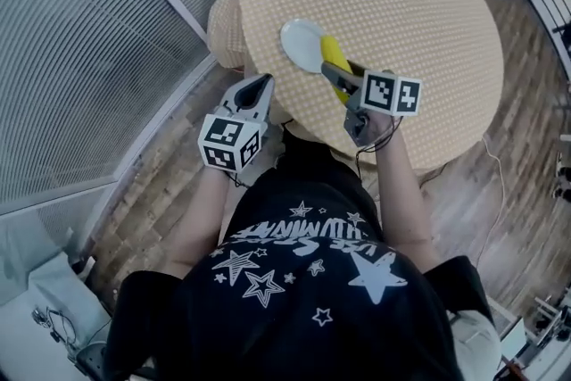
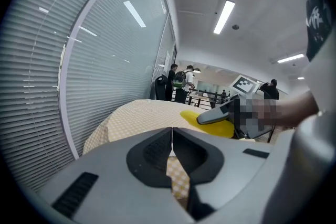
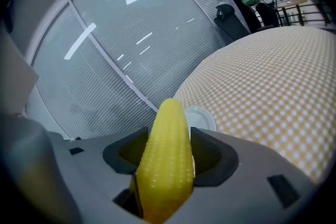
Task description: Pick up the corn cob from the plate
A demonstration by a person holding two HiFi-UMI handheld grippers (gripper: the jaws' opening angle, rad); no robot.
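An office-like hall: blind-covered glass partitions (image 2: 105,60), ceiling strip lights (image 2: 224,16), people standing beyond (image 2: 181,84).

Open room: the round table in yellow-checked cloth (image 1: 401,4) shows bare cloth across its middle, far side and right half, so you can sweep a gripper through there.

Obstacles on top:
- One small white round plate (image 1: 301,40) sits near your edge, to the left.
- Your right gripper (image 1: 337,71) hangs over its right rim, the yellow corn cob (image 1: 332,52) clamped between the jaws, and blocks that side.
- Your left gripper (image 1: 263,85), jaws together, sits at the table's near edge, close to the plate.

Left flank: the glass wall with slatted blinds (image 1: 80,58) runs close past the table, leaving you only a narrow strip of floor.
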